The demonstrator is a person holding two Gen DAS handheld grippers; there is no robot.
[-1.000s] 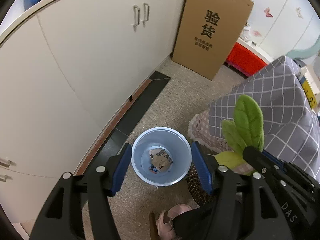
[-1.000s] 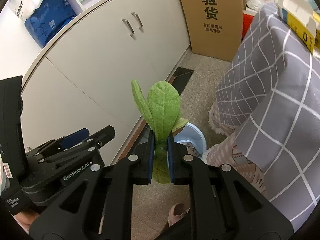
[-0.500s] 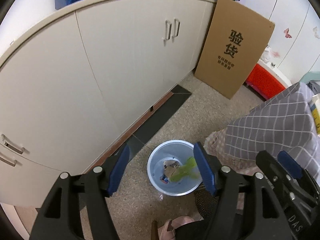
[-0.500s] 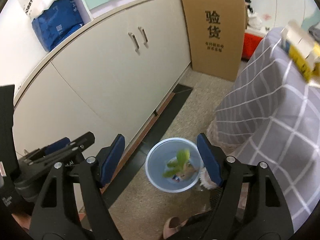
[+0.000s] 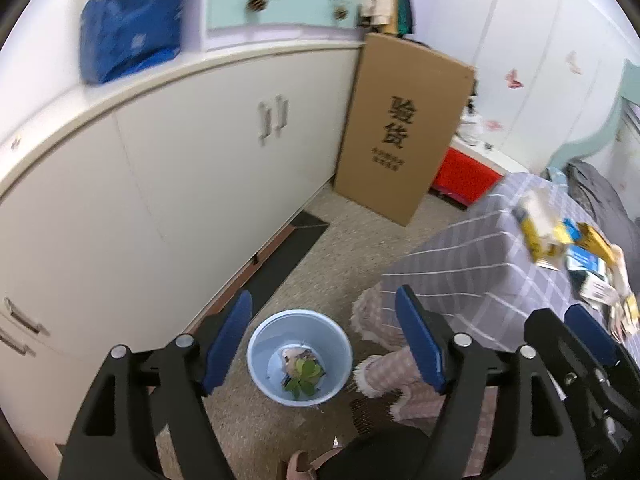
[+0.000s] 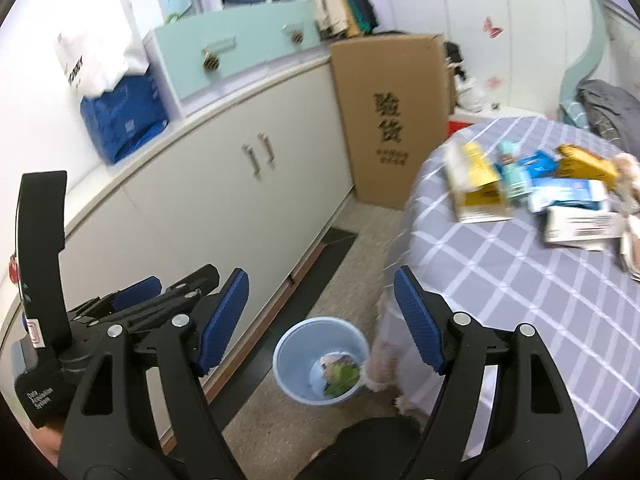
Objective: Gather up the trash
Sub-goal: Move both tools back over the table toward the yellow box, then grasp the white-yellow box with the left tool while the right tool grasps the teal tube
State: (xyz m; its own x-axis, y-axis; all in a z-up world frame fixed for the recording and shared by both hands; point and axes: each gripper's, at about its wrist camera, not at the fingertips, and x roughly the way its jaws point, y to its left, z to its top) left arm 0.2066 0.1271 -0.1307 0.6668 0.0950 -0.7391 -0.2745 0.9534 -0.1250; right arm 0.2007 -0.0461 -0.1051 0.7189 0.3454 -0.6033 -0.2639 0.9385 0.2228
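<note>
A pale blue bin (image 5: pixel 264 360) stands on the floor below both grippers. In it lies a green fabric leaf (image 5: pixel 304 376) on top of crumpled paper scraps. My left gripper (image 5: pixel 323 298) hovers high over the bin, its jaws opening with nothing between them. My right gripper (image 6: pixel 320 276) is open and empty, also high above the bin (image 6: pixel 288 360) and the leaf (image 6: pixel 340 378). Several boxes and packets (image 6: pixel 480 184) lie on the table with the grey checked cloth (image 6: pixel 520 300) to the right.
White cabinets (image 5: pixel 180 184) run along the left, with a dark floor strip at their base. A tall cardboard box (image 5: pixel 400 132) leans at the far end beside a red box (image 5: pixel 464 176). A person's slippered foot (image 5: pixel 300 464) is near the bin.
The right gripper opened and let go of the green leaf, which dropped into the bin. Both grippers rose and tilted upward, bringing the table top and cabinet top into view.
</note>
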